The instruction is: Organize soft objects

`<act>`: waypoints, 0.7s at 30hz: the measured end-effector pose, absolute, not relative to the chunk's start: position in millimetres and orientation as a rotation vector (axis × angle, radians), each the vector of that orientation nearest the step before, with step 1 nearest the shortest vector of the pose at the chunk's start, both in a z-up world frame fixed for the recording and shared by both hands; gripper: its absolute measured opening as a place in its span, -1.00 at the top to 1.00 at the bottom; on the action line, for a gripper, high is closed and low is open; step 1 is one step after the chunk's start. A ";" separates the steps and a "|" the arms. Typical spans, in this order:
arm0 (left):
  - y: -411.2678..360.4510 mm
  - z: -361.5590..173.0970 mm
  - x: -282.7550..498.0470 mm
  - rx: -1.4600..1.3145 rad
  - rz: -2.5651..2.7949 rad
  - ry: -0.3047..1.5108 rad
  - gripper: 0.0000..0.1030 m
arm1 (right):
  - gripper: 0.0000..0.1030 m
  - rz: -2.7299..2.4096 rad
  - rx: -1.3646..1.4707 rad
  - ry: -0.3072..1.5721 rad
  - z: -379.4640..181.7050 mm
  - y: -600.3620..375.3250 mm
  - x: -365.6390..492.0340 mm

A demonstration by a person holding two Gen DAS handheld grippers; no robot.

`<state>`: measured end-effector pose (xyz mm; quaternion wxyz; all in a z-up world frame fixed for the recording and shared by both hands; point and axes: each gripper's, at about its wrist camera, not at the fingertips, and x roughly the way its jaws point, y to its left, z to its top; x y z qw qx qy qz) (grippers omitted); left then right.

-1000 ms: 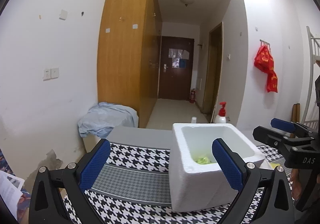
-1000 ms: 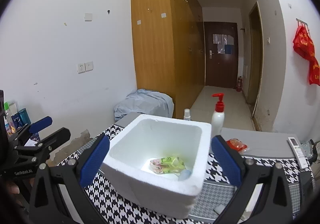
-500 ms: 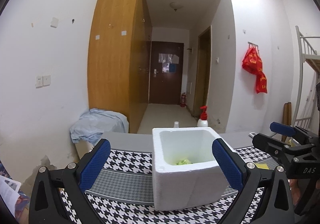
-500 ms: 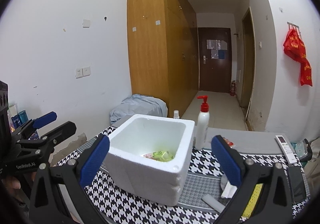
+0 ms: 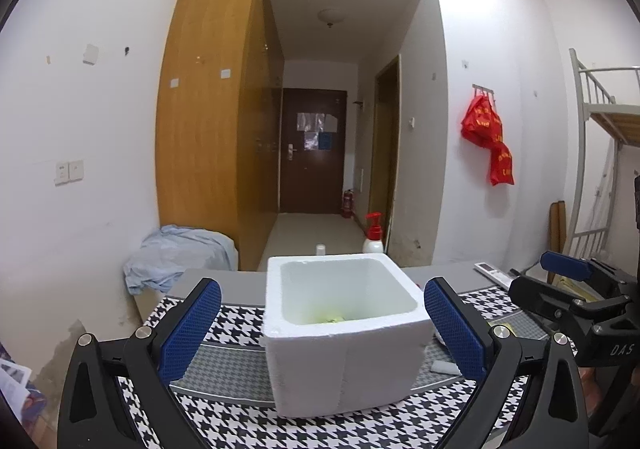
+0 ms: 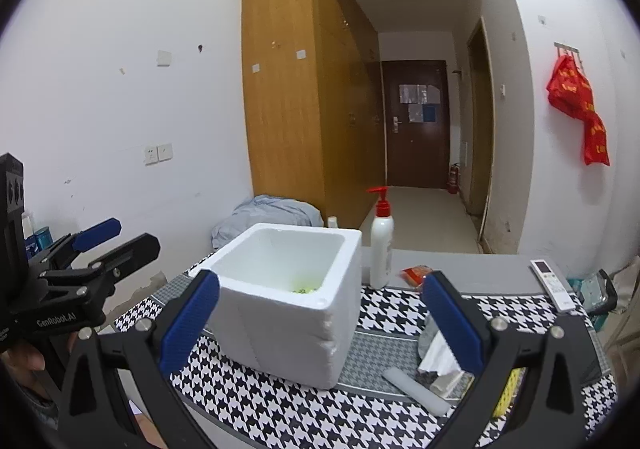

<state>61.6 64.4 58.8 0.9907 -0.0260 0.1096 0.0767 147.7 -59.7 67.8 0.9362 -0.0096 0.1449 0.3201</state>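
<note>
Across the bottom of the left wrist view, the left gripper [image 5: 322, 329] fills the frame edge to edge, its two blue-padded fingers [image 5: 190, 329] spread wide apart and holding nothing. Between them, at centre frame, a white foam box [image 5: 344, 365] stands upright on a black-and-white houndstooth cloth [image 5: 224, 329]. Only a sliver of a green soft item [image 5: 330, 317] shows at the bottom of the box, over its near rim. At the right edge of this view the right gripper [image 5: 576, 285] appears side-on, beside the box and apart from it. Behind the box a white pump bottle [image 5: 374, 235] with a red top stands at the far edge of the table. In the right wrist view, the right gripper [image 6: 320, 319] likewise spans the bottom, its blue pads wide open and empty. The foam box [image 6: 288, 329] sits left of centre, with the green item [image 6: 304, 290] just visible in its far inner corner. The pump bottle [image 6: 381, 245] stands just right of the box. To the lower right, a crumpled silver-and-white packet [image 6: 438, 365] and a pale flat bar [image 6: 414, 391] lie on the cloth. A red packet [image 6: 416, 273] and a white remote [image 6: 554, 283] rest farther back. The left gripper [image 6: 120, 237] is at the left edge, its fingers a little apart.
</note>
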 end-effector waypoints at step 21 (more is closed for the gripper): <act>50.6 27.2 59.8 -0.068 0.097 0.229 -0.98 | -0.99 0.583 0.032 0.307 31.1 -96.0 134.2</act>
